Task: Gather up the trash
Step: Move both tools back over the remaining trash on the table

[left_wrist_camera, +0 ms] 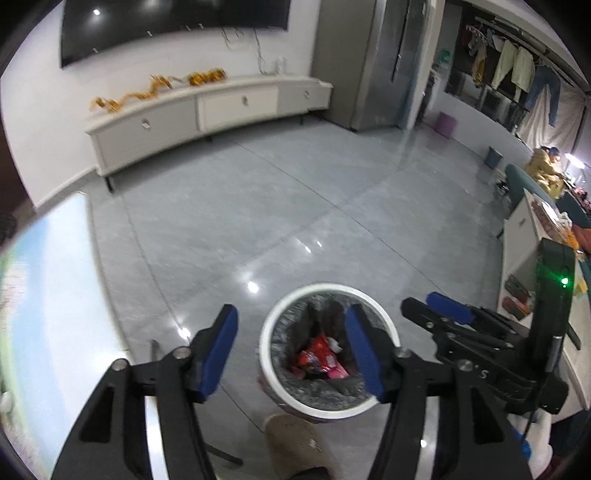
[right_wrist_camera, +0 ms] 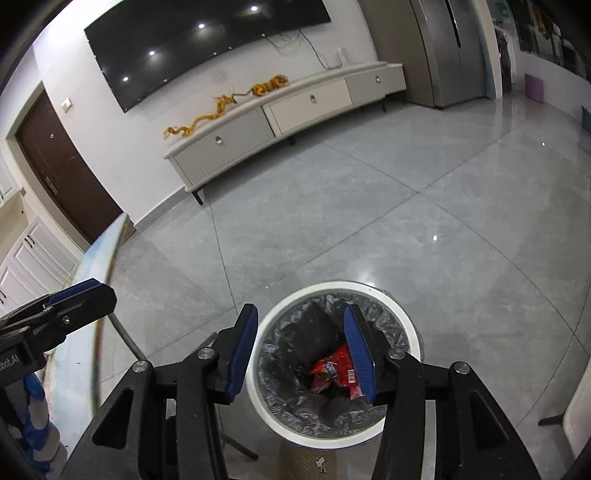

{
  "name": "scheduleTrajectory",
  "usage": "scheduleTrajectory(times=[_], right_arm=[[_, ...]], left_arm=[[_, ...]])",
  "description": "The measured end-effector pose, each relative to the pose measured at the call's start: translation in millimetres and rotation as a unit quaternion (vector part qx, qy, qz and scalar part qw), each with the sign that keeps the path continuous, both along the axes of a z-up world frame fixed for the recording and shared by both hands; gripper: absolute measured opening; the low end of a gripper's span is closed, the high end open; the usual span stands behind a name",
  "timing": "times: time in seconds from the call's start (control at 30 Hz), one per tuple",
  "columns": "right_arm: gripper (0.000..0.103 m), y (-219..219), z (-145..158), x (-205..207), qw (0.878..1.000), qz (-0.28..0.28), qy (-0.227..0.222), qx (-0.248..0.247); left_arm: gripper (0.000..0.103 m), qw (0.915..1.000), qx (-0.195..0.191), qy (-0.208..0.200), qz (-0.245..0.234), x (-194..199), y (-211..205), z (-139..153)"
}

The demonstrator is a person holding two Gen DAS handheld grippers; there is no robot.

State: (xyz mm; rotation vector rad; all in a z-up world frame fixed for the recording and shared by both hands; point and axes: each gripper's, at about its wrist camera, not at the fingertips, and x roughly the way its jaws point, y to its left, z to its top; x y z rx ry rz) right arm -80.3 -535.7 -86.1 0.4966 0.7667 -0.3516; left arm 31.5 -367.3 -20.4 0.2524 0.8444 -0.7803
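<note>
Down between the fingers sits the bin [left_wrist_camera: 328, 350] [right_wrist_camera: 334, 360], a white round one lined with a grey bag [left_wrist_camera: 288, 354] [right_wrist_camera: 280, 373]. At its bottom lies a red wrapper [left_wrist_camera: 317, 356] [right_wrist_camera: 338, 367], crumpled, with a pink and a white scrap beside it (three or so pieces; the heap is too tangled to count surely). Seen from the right wrist, the wrapper shows a barcode and disappears partly behind the right-hand finger.

The left gripper [left_wrist_camera: 291, 352] hangs over the bin with its two blue pads [left_wrist_camera: 218, 350] spread wide and nothing between them; one pad stands over the bin's mouth, the other over the floor [left_wrist_camera: 258, 206] [right_wrist_camera: 332, 206] beside it. The right gripper [right_wrist_camera: 301, 354] is likewise spread wide and empty, with one pad [right_wrist_camera: 358, 354] over the bin's mouth and the other near its rim. Each gripper shows at the edge of the other's view, the right one [left_wrist_camera: 448, 308] beyond the left's fingers to one side, the left one [right_wrist_camera: 79, 295] likewise.

Far ahead of the fingers stands one long cabinet [left_wrist_camera: 207, 110] [right_wrist_camera: 295, 110] with a TV [left_wrist_camera: 173, 26] [right_wrist_camera: 207, 48] on the wall above it.
</note>
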Motion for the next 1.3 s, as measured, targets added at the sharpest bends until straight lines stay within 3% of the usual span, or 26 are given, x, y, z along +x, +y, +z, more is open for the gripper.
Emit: scheduleTrajectory(times=[0.53, 0.8, 0.9, 1.3], right_arm=[[0.048, 81, 63, -1, 0.997, 0.063, -0.038, -0.039], [0.053, 124, 93, 8, 0.991, 0.102, -0.053, -0.062], [0.054, 143, 102, 14, 0.989, 0.118, -0.055, -0.07], [0.054, 235, 124, 46, 0.974, 0.199, -0.059, -0.09]], left_arm=[[0.061, 0.9932, -0.013, -0.082, 0.082, -32, 107, 42], [0.064, 0.9888, -0.036, -0.083, 0.119, -30, 167, 49], [0.071, 0.9851, -0.048, -0.088, 0.14, -27, 197, 51], [0.071, 0.9651, -0.057, -0.09, 0.24, -13, 338, 33]])
